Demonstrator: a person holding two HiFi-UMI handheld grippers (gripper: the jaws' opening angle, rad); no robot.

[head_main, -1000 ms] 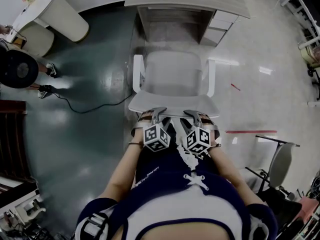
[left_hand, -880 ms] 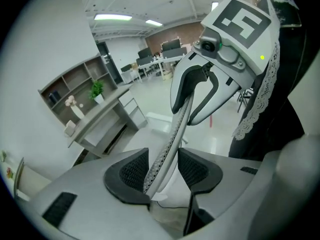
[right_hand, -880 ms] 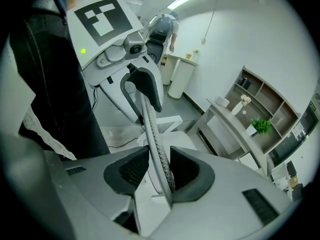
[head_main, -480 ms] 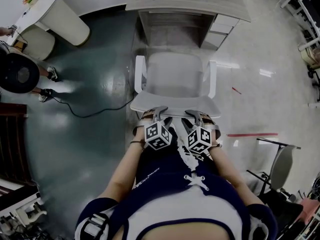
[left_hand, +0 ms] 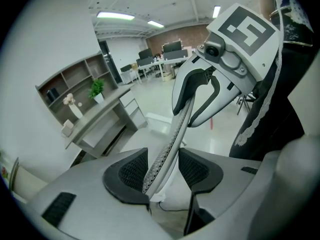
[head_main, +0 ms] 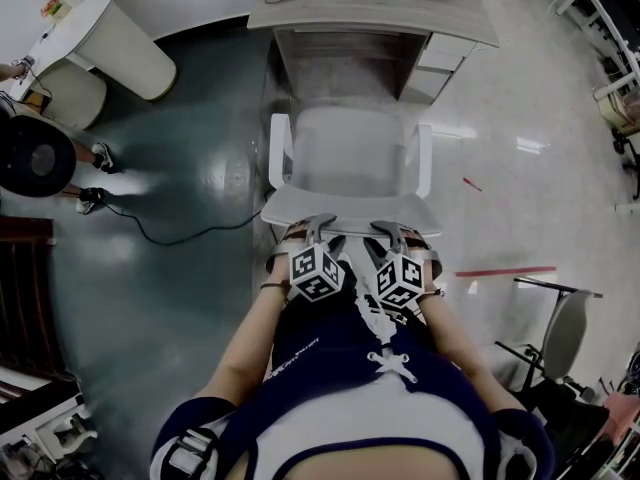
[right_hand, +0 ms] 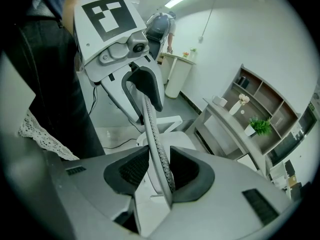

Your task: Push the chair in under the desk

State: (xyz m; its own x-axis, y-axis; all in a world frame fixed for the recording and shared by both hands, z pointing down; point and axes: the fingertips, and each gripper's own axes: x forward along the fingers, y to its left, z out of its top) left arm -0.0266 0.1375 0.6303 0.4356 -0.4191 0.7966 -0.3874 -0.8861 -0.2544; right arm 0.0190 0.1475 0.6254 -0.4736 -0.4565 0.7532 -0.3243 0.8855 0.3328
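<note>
In the head view a white office chair (head_main: 348, 148) faces a grey desk (head_main: 370, 13), its seat front close to the desk's opening. My two grippers sit side by side on the top rim of the mesh backrest (head_main: 350, 206): left gripper (head_main: 318, 226), right gripper (head_main: 390, 230). The left gripper view has the backrest rim (left_hand: 170, 134) running slantwise between the left gripper's (left_hand: 162, 171) pads, touching both. In the right gripper view the rim (right_hand: 156, 149) crosses the right gripper's (right_hand: 159, 171) pads the same way.
A drawer unit (head_main: 440, 53) fills the desk's right side. A white bin (head_main: 125, 38) stands at the left, with a person's feet (head_main: 95, 153) and a black cable (head_main: 170, 230) on the floor. Another chair (head_main: 555, 333) stands at the right, by a red floor line (head_main: 505, 270).
The chair and both grippers have moved a little toward the desk; the gap between seat front and desk opening is smaller. Both grips look unchanged.
</note>
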